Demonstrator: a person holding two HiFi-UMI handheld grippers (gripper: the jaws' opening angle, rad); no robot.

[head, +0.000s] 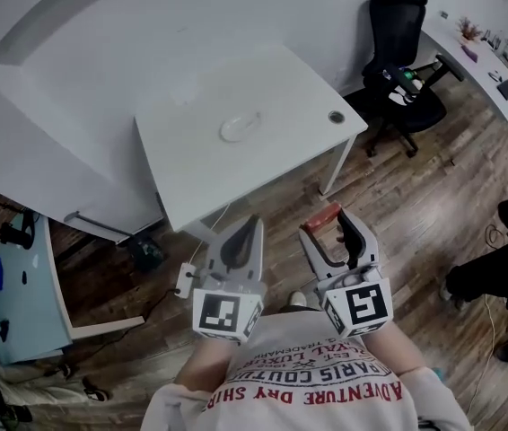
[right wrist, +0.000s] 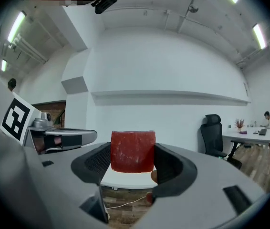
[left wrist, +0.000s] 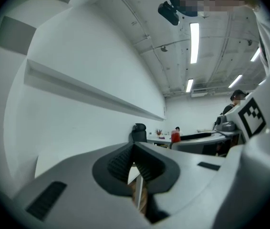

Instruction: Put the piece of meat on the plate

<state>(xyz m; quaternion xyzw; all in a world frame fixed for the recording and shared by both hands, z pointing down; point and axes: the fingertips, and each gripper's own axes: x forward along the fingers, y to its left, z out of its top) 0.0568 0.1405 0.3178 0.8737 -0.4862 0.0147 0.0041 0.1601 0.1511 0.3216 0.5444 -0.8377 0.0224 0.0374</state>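
A red block of meat (right wrist: 133,151) sits squarely between the jaws of my right gripper (right wrist: 133,162), which is shut on it; in the head view the meat (head: 322,216) shows at the tip of that gripper (head: 329,225). My left gripper (head: 243,241) is shut with nothing in it, its pads (left wrist: 135,166) pressed together. Both grippers are held over the wooden floor, in front of a white table (head: 281,142). A white plate (head: 240,126) lies near the middle of that table, well ahead of both grippers.
A round cable hole (head: 336,117) is at the table's right corner. A black office chair (head: 402,61) stands to the right, with a long white desk (head: 478,65) behind it. A light blue table (head: 16,294) is at the left. A cable plug (head: 184,279) lies on the floor.
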